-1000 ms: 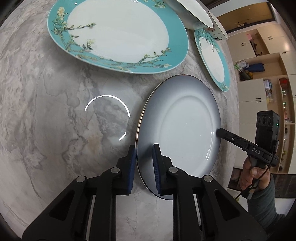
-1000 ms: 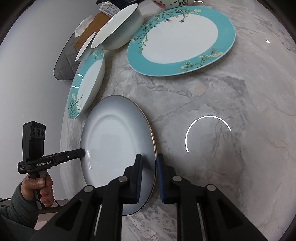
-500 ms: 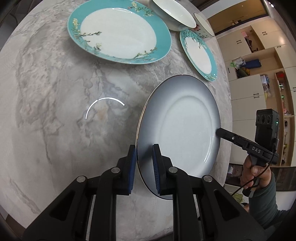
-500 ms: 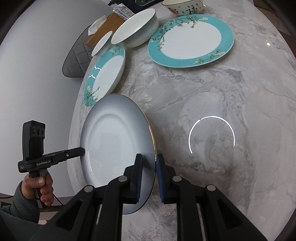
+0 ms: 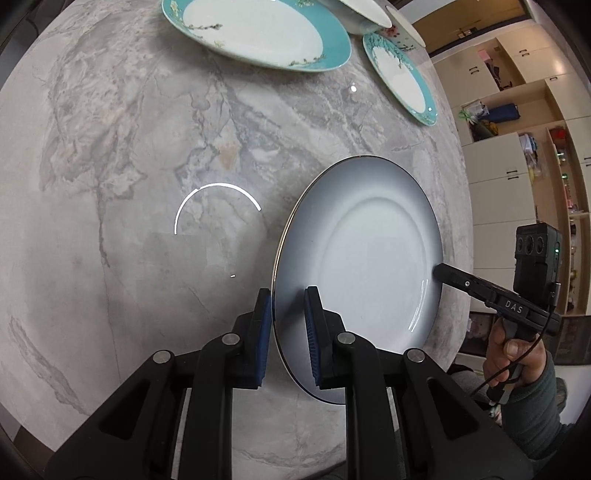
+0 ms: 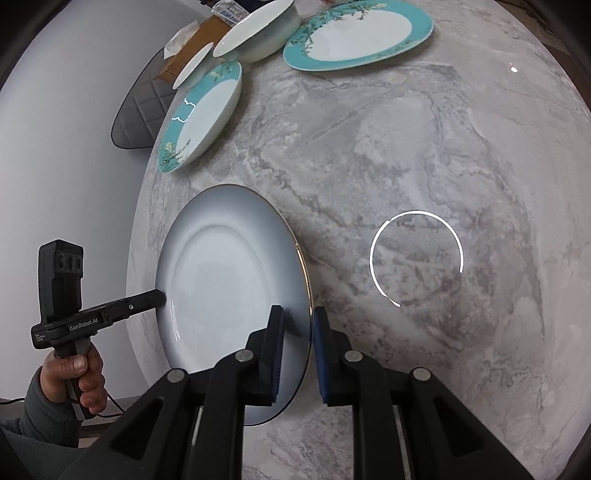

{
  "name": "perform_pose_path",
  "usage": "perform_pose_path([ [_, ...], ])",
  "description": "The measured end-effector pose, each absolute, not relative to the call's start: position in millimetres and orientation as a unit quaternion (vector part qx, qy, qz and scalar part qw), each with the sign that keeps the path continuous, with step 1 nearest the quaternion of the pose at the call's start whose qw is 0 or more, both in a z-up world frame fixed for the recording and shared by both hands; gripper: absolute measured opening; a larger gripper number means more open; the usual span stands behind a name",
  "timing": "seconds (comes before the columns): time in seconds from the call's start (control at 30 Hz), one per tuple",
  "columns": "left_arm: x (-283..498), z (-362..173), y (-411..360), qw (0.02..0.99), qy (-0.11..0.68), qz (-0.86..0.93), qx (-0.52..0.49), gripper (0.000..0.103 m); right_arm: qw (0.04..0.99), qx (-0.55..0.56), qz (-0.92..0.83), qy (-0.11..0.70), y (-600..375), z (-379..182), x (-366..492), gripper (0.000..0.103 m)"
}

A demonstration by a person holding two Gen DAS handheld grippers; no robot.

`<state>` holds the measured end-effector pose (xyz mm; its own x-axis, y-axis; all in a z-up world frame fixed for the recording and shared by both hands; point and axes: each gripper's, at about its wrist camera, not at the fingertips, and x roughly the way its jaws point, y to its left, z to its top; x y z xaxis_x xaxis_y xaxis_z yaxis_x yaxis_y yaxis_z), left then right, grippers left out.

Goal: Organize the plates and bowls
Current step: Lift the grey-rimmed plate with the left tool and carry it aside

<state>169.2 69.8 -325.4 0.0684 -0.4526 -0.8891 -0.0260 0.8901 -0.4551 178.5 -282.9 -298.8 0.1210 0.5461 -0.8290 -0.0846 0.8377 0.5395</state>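
Observation:
A grey-white plate (image 5: 369, 266) with a thin gold rim is held between both grippers, above the marble table (image 5: 110, 147). My left gripper (image 5: 288, 306) is shut on the plate's left rim, one blue pad above and one below it. My right gripper (image 6: 297, 317) is shut on the opposite rim of the same plate (image 6: 229, 280). Each gripper shows in the other's view, with a hand on its handle: the right one (image 5: 443, 271) and the left one (image 6: 159, 295).
At the far side lie a large teal flowered plate (image 6: 358, 33), a smaller teal plate (image 6: 203, 114), a white bowl (image 6: 258, 33) and a small white dish (image 6: 194, 64). A cardboard box (image 6: 195, 44) and quilted chair (image 6: 140, 110) stand beyond. Cupboards (image 5: 517, 155) line the wall.
Both grippers have carried the grey plate back from the teal plates, which now sit farther off at the top of both views. The grips on the rim are unchanged.

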Motion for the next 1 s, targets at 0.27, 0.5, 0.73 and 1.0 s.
perform_pose_path([
  [0.27, 165, -343, 68, 0.705, 0.673, -0.154, -0.163, 0.016, 0.730, 0.186, 0.192, 0.629, -279, -322, 172, 0.020],
  [0.5, 168, -347, 64, 0.707, 0.667, -0.160, -0.170, 0.017, 0.739, 0.178, 0.191, 0.621, -276, -318, 167, 0.023],
  [0.73, 156, -317, 89, 0.736, 0.633, -0.137, -0.197, 0.035, 0.766, 0.201, 0.178, 0.584, -286, -293, 154, 0.045],
  [1.0, 184, -249, 67, 0.776, 0.553, -0.201, -0.227, 0.057, 0.812, 0.306, 0.131, 0.480, -340, -234, 153, 0.085],
])
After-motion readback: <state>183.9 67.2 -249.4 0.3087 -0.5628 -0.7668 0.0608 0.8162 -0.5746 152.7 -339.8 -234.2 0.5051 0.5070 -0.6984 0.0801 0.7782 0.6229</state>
